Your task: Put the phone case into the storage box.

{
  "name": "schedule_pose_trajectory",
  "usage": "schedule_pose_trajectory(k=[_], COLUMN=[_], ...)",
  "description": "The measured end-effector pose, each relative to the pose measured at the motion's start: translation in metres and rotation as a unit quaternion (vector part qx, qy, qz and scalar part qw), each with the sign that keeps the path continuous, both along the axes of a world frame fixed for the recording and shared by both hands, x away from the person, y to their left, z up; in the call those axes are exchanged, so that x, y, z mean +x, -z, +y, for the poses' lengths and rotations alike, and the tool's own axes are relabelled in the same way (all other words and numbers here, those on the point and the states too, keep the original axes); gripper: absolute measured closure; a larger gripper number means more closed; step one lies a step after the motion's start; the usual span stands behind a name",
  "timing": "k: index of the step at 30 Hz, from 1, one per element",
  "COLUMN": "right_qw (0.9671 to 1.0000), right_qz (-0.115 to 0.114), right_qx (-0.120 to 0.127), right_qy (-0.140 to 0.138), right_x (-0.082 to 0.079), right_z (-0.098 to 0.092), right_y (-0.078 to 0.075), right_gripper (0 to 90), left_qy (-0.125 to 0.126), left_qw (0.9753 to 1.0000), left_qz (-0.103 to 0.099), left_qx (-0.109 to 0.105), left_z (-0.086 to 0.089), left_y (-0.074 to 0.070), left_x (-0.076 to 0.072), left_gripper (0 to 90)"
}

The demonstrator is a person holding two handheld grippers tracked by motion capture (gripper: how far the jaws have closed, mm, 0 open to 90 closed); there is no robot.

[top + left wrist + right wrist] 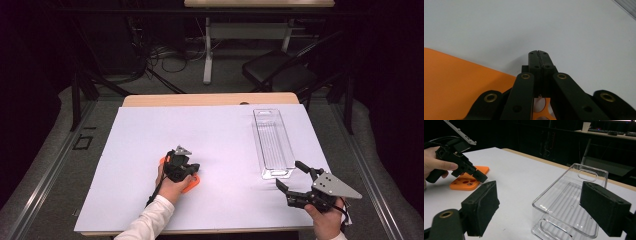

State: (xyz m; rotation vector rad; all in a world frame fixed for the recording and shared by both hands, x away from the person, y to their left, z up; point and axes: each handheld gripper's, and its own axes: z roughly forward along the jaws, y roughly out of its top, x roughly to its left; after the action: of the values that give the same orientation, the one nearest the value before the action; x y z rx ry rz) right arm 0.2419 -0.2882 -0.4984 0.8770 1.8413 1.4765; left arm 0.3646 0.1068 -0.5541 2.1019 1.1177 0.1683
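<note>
A flat orange block with round holes [192, 184] lies on the white table cover [215, 135], left of the middle. My left gripper [189, 172] hovers right over it, angled down, jaws pressed together with nothing seen between them. In the left gripper view the closed left gripper [539, 53] points past the orange block [451, 85] at bare cover. A clear plastic tray [273, 142] stands empty at the right. My right gripper [289, 173] is wide open at the tray's near end. In the right gripper view the tray [571, 202] sits between the jaws, with the left gripper [482, 178] above the block [467, 182].
The table's wooden far edge [210, 99] shows beyond the cover. A black chair [280, 70] and a desk leg [207, 50] stand on the floor behind. A metal rail [45, 170] runs along the left side of the table.
</note>
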Motion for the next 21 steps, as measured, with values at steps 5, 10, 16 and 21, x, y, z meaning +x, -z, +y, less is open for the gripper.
schedule_pose_trajectory(k=[5, 10, 16, 21], right_qw=[1.0000, 1.0000, 1.0000, 1.0000], right_qz=[-0.001, 0.000, 0.000, 0.000], right_qx=[0.000, -0.001, 0.000, -0.002], right_qy=[0.000, 0.001, 0.003, 0.004], right_x=[-0.0002, 0.0002, 0.0000, 0.0001], right_z=[-0.0003, -0.0006, -0.0007, -0.0016], right_y=[0.0000, 0.0002, 0.0001, 0.0002], right_gripper=[14.2, 14.3, 14.3, 14.3], left_qy=[0.002, 0.002, 0.009, 0.012], left_qw=[1.0000, 1.0000, 0.9999, 0.9999], left_qz=[0.002, -0.001, 0.000, 0.007], left_qx=[0.001, 0.000, 0.006, 0.004], left_z=[-0.0009, -0.0021, -0.0032, -0.0016], left_y=[0.0012, 0.0022, 0.0013, 0.0002], left_x=[-0.0017, -0.0036, -0.0059, -0.0078], left_gripper=[90.0, 90.0, 90.0, 90.0])
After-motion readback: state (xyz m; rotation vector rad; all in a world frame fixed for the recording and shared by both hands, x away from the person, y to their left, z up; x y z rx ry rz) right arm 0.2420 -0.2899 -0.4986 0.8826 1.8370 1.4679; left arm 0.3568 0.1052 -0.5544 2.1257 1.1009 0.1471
